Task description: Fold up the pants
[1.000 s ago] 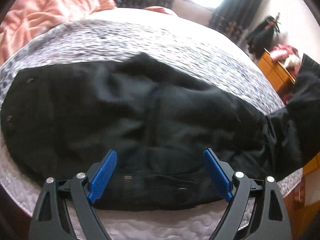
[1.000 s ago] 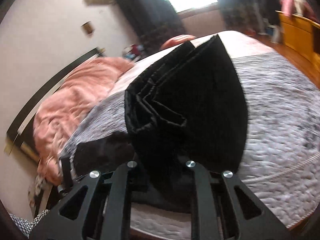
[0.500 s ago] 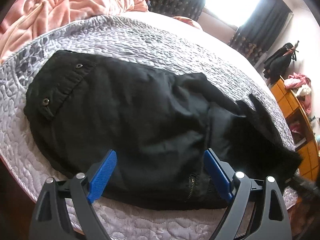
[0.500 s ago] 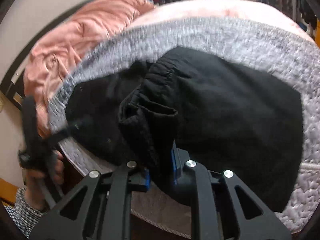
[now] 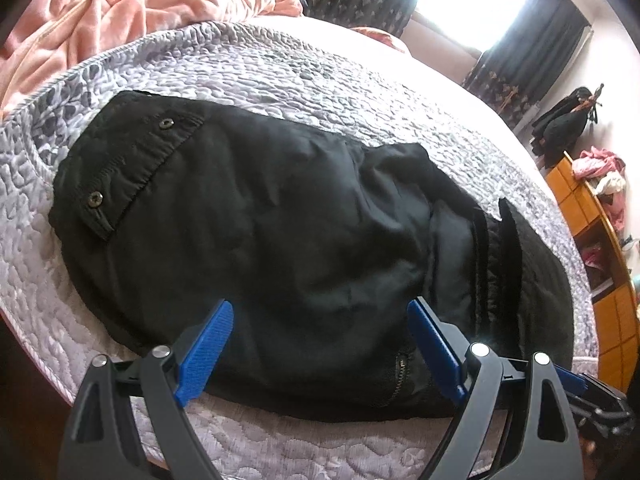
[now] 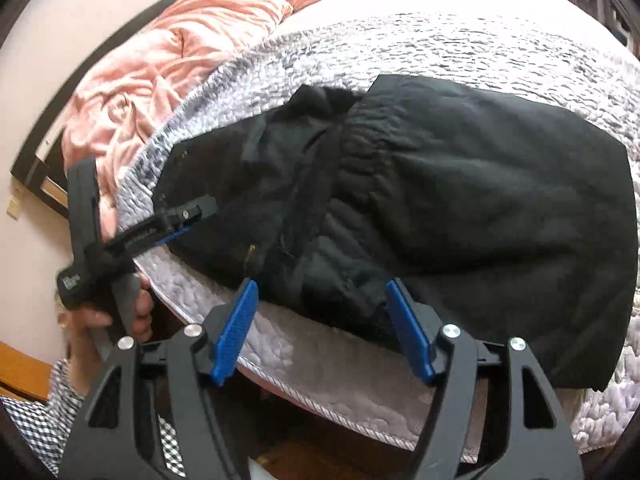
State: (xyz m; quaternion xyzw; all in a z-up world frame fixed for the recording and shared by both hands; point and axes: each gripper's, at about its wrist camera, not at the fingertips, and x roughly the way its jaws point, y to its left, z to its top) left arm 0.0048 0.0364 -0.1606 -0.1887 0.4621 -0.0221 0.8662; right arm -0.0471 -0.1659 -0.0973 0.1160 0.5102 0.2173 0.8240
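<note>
Black pants [image 5: 288,240] lie in a folded bundle on the grey quilted bed [image 5: 280,80], close along its near edge, one half doubled over the other. A buttoned flap with two metal studs shows at the end nearer the pink blanket [image 5: 132,4]; a zipper peeks out at the near hem, elastic waistband bunched mid-bundle. Left tool [image 5: 320,344] hovers with blue pads wide apart, nothing gripped. Right tool [image 6: 324,320] has just been opening, pads apart either side of a loose fold, not pressing on it
</note>
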